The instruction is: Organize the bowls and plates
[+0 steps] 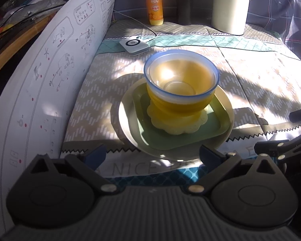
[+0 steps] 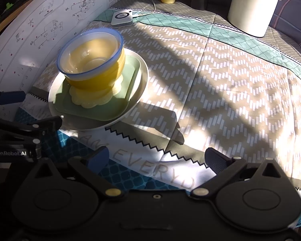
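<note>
**Stack built; check it sits square before backing off**

The dishes stand as one pile: a round cream plate at the bottom, a green square plate on it, a scalloped yellow dish, then a yellow bowl with a blue-rimmed clear bowl nested inside. The left gripper is released and empty just near the pile; the right gripper is likewise spread wide, holding nothing, well right of it. I judge little remains: nudge only if the bowls lean, touching rims gently, since nested plastic slides.

A patterned tablecloth covers the table, sunlit in patches. Far off stand an orange bottle, a white jug and a small white device; an instruction sheet rises at left
</note>
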`<action>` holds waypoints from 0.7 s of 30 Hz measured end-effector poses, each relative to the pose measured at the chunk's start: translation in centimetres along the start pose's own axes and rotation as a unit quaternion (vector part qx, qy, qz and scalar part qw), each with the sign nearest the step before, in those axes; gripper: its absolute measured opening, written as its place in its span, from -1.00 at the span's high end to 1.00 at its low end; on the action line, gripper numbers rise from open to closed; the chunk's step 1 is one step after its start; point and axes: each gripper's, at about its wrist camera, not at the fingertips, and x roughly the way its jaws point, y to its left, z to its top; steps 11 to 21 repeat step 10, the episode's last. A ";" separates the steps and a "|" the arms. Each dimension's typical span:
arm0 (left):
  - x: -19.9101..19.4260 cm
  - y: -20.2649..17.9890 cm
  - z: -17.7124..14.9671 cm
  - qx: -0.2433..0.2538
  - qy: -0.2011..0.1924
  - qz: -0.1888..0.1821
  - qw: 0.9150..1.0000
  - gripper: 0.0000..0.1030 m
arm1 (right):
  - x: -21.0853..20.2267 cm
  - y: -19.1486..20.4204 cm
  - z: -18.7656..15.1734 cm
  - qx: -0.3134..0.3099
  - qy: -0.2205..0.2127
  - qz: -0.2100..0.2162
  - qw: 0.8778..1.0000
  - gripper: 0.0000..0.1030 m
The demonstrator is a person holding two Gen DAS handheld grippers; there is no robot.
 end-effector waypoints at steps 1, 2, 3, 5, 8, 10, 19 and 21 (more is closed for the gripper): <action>0.0 0.0 0.0 0.000 0.000 0.000 1.000 -0.97 | 0.0 0.0 0.0 0.001 0.000 0.000 1.000 -1.00; -0.1 0.0 0.0 0.001 -0.001 0.000 1.000 -0.97 | 0.0 0.0 0.0 0.001 0.001 0.000 1.000 -1.00; -0.1 0.0 0.0 0.001 -0.001 0.000 1.000 -0.97 | 0.0 0.0 0.0 0.001 0.001 0.000 1.000 -1.00; -0.1 0.0 0.0 0.002 -0.001 0.000 1.000 -0.97 | -0.1 0.1 0.0 0.000 0.000 -0.001 1.000 -1.00; -0.1 0.1 -0.1 0.003 -0.002 0.002 1.000 -0.97 | -0.1 0.1 0.1 0.000 -0.002 -0.004 1.000 -1.00; -0.2 0.1 -0.1 0.002 -0.002 0.002 1.000 -0.97 | -0.2 0.1 0.1 0.000 -0.002 -0.005 1.000 -1.00; -0.2 0.1 -0.1 0.002 -0.002 0.002 1.000 -0.97 | -0.2 0.1 0.1 0.000 -0.002 -0.005 1.000 -1.00; -0.2 0.1 -0.1 0.002 -0.002 0.002 1.000 -0.97 | -0.2 0.1 0.1 0.000 -0.002 -0.005 1.000 -1.00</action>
